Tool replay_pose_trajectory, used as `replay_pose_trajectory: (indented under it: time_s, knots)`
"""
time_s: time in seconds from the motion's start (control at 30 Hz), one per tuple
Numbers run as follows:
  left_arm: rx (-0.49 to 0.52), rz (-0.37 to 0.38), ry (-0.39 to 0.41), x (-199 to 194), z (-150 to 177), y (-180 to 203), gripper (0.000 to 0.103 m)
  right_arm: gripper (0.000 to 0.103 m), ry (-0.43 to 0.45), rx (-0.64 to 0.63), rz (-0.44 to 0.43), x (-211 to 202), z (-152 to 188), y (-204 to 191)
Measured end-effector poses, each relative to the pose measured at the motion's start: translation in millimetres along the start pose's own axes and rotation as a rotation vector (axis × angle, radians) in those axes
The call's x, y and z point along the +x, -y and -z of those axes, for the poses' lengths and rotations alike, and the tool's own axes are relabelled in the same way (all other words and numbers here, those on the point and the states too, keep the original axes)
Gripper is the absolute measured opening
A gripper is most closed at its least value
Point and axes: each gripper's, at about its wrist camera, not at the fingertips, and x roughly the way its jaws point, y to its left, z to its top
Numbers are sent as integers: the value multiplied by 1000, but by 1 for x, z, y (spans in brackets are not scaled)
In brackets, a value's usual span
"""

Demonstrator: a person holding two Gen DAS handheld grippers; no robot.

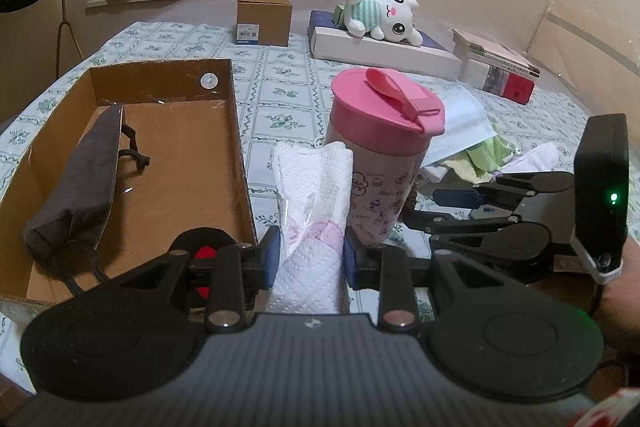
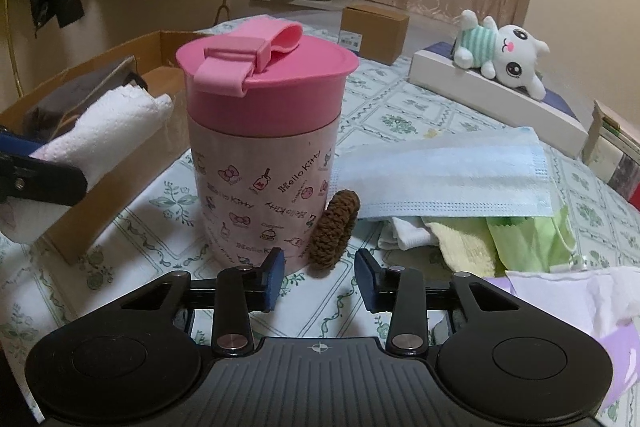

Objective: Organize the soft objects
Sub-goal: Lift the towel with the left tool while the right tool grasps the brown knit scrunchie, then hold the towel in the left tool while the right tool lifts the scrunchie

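Left gripper (image 1: 308,259): blue pads clamped on a white folded paper-towel pack (image 1: 310,187), held just outside the right wall of the open brown cardboard box (image 1: 236,115). Box contains a dark grey fabric pouch (image 1: 76,187) along its left wall. Right gripper (image 2: 320,277): jaws apart, holding nothing, over the floral tablecloth (image 2: 400,115). Brown knitted hair tie (image 2: 334,231) leans on the pink-lidded Hello Kitty cup (image 2: 264,147). Light blue face mask (image 2: 444,179) lies on a cloth pile right of the cup.
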Motion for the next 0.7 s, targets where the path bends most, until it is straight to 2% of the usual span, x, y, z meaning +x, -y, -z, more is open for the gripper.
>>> replay_pose_trajectory:
  time_s: [0.57, 0.7]
  knots:
    - [-7, 2, -6, 3, 1, 1, 28, 12, -27, -204, 21, 25, 2, -6]
    - [-7, 2, -5, 2, 1, 1, 28, 8, -9, -198, 35, 20, 2, -7]
